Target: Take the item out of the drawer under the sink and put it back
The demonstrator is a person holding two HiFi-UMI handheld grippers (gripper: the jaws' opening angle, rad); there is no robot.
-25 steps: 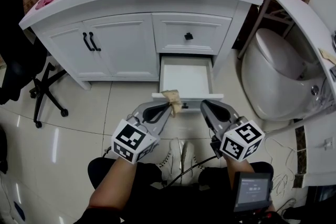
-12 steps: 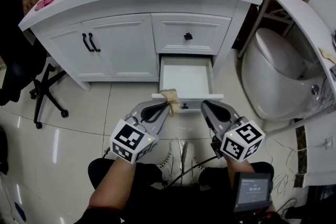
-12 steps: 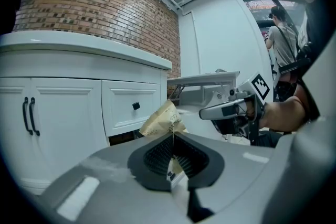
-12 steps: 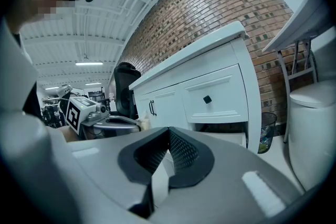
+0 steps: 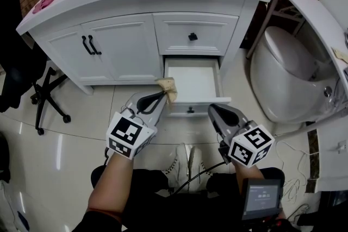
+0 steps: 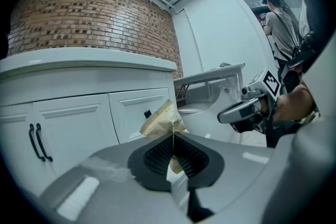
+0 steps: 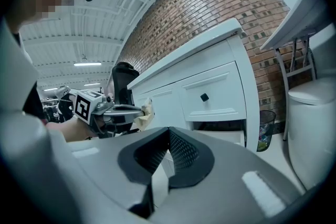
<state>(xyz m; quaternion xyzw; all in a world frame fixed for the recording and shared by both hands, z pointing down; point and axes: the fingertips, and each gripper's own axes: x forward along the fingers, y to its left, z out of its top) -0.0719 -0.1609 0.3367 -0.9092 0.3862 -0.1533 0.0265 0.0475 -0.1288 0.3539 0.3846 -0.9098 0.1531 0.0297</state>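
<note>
Open drawer (image 5: pixel 193 83) lay reachable from above; a toilet (image 5: pixel 283 76) stood near its right, an office chair (image 5: pixel 48 92) well to its left.

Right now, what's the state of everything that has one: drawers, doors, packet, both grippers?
Lower drawer: pulled open, nothing visible inside.
Upper drawer: shut.
Cupboard doors: both shut.
Packet: crumpled, out of the drawer, pinched by one end.
Left gripper: shut on the packet.
Right gripper: jaws together, nothing between them.
</note>
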